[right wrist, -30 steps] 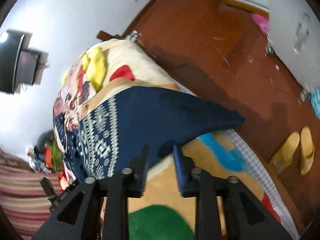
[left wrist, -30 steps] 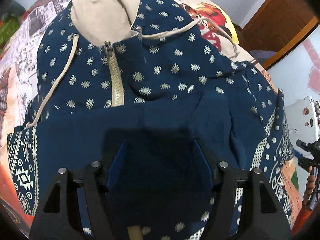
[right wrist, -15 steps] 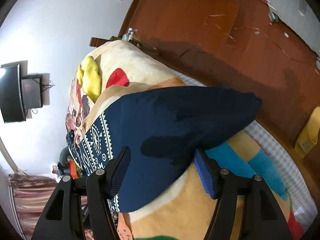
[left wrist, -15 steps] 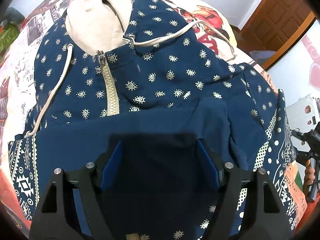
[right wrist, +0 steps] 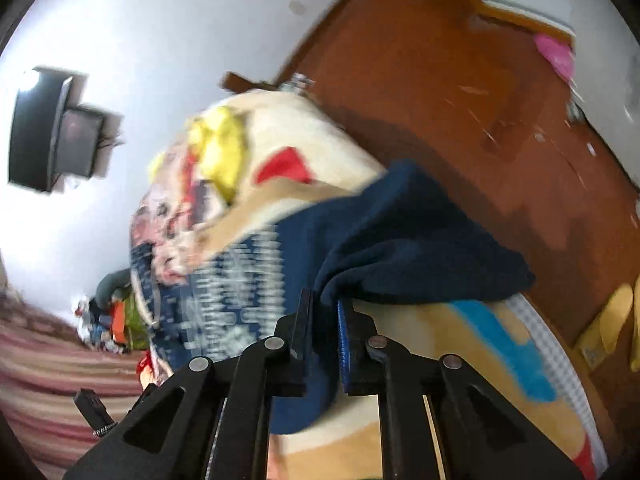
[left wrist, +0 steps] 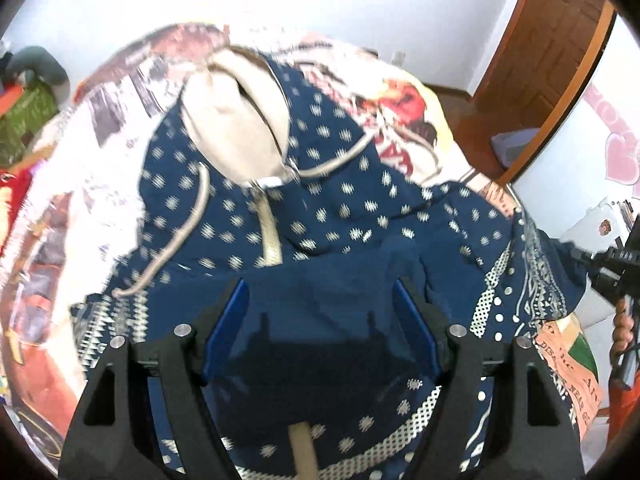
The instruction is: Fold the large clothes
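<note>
Left view, garment: the navy hoodie [left wrist: 360, 216] lies spread on the bed [left wrist: 100, 128], hood far.
Left view, jaws: my left gripper [left wrist: 320, 320] stands wide open above the cloth, holding nothing.
Right view, jaws: my right gripper [right wrist: 323, 328] just closed, pinching the sleeve [right wrist: 400, 248].
Handling: soft, limp, I judge; take edges.

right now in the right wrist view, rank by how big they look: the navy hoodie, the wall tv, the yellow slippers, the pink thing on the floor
1. navy hoodie, largest, though nearest the camera
2. wall tv
3. yellow slippers, partly cut off at the edge
4. pink thing, smallest, also farthest, so its true size is unsure
</note>
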